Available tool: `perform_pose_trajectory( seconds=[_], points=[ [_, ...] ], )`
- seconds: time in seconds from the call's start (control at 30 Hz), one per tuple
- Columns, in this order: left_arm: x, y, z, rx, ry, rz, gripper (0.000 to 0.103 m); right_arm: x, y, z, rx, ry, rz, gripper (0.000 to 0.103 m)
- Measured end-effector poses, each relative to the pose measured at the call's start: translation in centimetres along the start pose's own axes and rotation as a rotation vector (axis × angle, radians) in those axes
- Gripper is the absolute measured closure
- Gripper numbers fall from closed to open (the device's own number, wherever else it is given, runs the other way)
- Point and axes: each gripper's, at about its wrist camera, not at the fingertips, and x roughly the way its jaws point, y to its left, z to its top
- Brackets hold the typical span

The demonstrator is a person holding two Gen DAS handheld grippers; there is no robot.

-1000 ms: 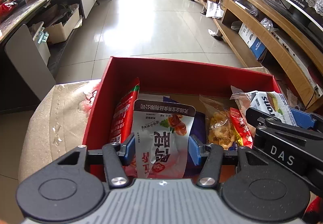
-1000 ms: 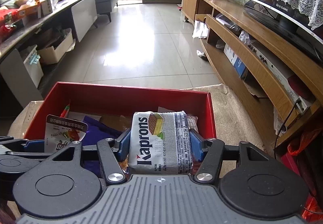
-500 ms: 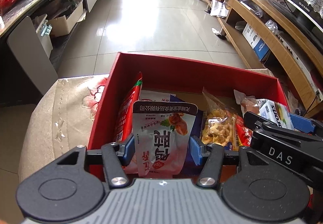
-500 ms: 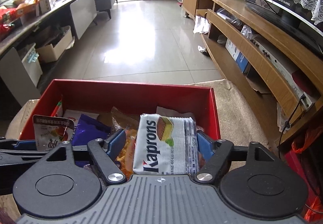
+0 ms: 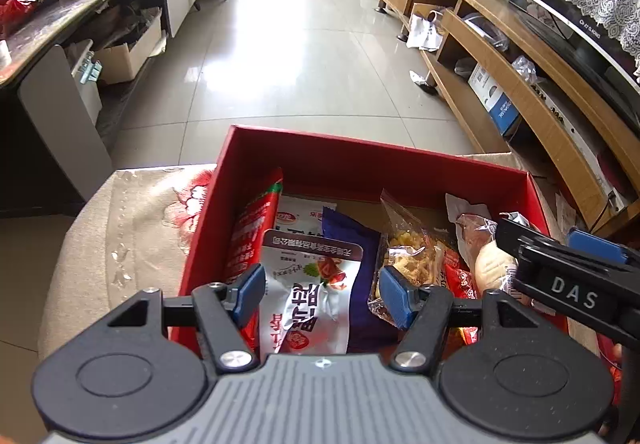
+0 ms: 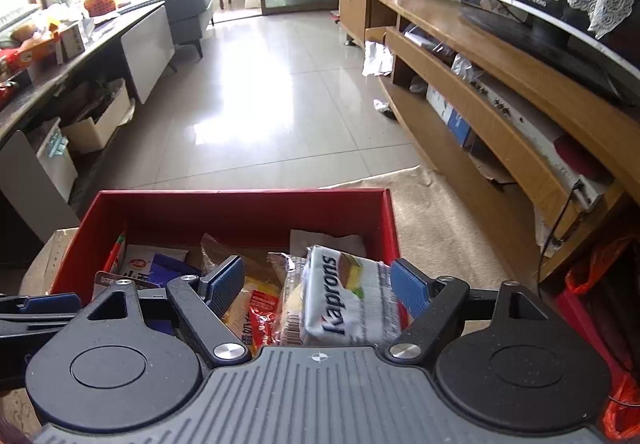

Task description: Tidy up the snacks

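Both packets let go inside the red box [image 5: 360, 152], low in the frame.

Left to right: the left gripper [image 5: 320, 290] has just been opening, its blue pads now apart from the silver-and-red pouch [image 5: 308, 300] standing between them at lower centre. The right gripper [image 6: 318, 286] has also just been opening and stands wide, its left pad clear, its right pad just beside the Kaprons wafer pack [image 6: 348, 298], lying among other snacks. To finish cleanly, I judge each should lift straight back out without dragging a packet's edge, then check that both lie below the rim.
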Motion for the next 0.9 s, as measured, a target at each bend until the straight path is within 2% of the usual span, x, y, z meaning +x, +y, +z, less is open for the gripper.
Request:
perform_pose_trajectory(
  seconds=[0.33, 0.9],
  points=[
    [-2.3, 0.3, -1.6, 0.014, -0.020, 0.016, 0.038, -3.1, 0.0, -1.0, -0.008, -0.003, -0.038, 0.017],
    [-6.7, 0.7, -7.3, 0.053, -0.034, 0.000, 0.025, -7.5, 0.5, -6.4, 0.003, 0.034, -0.055, 0.016]
  ],
)
